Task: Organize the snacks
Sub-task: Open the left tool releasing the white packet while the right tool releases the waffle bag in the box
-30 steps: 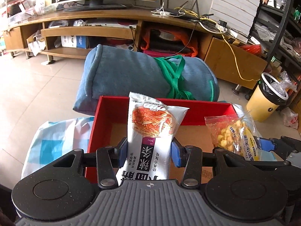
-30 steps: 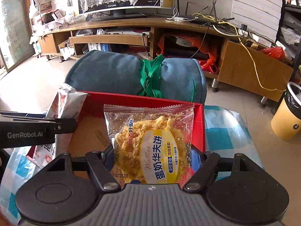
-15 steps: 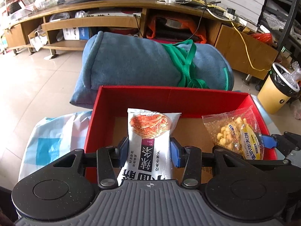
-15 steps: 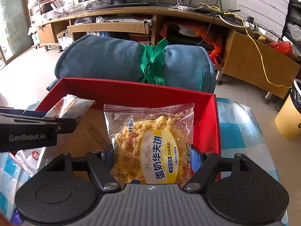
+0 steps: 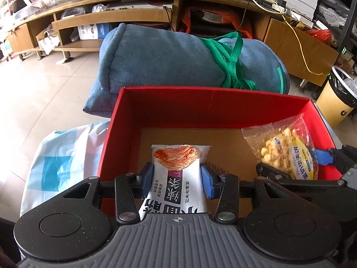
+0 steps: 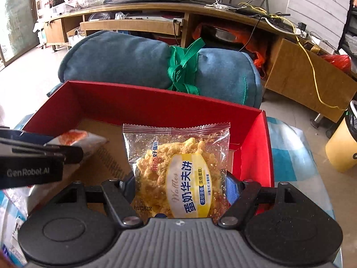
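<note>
The left claw [image 5: 177, 179] is closed on a white spicy-strip packet [image 5: 176, 176], pinched at its sides by the blue pads [image 5: 206, 184], and the packet is held upright over the left half of the red box [image 5: 214, 102]. The right claw [image 6: 180, 186] is likewise clamped on a clear waffle packet [image 6: 178, 169], held over the box's right half near the red side wall. Both packets appear to hang above the cardboard floor [image 5: 225, 147] rather than rest on it, though contact cannot be confirmed. The placing would best be done by lowering each packet until its bottom edge is supported, then releasing one at a time, so that neither is tipped against the other. Behind the box a blue rolled blanket [image 6: 125, 60] is seen, well out of the way.
</note>
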A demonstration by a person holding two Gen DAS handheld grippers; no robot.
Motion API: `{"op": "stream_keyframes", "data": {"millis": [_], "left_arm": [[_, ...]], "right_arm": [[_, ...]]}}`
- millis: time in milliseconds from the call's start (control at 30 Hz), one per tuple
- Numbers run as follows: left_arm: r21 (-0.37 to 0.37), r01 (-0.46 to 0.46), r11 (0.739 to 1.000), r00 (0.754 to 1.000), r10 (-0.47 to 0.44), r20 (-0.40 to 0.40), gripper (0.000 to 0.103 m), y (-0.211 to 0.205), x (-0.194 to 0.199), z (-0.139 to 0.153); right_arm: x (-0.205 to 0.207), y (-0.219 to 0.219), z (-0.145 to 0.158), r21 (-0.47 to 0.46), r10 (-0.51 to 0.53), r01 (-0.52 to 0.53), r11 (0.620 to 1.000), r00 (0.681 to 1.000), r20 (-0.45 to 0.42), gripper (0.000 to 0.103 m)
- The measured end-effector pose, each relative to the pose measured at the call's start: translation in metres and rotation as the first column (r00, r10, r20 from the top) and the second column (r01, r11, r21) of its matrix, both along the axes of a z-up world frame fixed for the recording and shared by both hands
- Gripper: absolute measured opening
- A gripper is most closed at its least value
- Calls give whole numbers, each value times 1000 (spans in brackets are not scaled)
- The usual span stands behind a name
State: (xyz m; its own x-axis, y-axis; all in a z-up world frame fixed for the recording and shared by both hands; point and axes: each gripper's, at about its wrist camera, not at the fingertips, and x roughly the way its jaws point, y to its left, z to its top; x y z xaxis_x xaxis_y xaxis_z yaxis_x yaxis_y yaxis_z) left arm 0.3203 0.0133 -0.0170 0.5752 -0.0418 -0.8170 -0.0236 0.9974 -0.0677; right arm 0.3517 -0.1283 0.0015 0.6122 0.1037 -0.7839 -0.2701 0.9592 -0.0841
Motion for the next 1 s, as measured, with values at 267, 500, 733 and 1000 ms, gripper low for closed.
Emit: {"op": "stream_keyframes", "data": {"millis": [267,500,733,1000], "left_arm": [[8,-1,1000,1000,1,10,63,-1,-2,3],[-3,-26,1000,999,26,35,75,5,-2,9],[-12,-35,999,998,36,46,76,9,-3,16],[-13,-18,1000,999,19,43,76,10,-12,20]], "right_arm": [[-1,3,1,-18,22,-22,1000,1000,-4,70],[-2,5,15,1,28,-28,1000,999,33,70],[-6,4,25,14,22,-23,1000,998,51,70],[-19,-2,40,37,2,-4,999,998,63,70]]}}
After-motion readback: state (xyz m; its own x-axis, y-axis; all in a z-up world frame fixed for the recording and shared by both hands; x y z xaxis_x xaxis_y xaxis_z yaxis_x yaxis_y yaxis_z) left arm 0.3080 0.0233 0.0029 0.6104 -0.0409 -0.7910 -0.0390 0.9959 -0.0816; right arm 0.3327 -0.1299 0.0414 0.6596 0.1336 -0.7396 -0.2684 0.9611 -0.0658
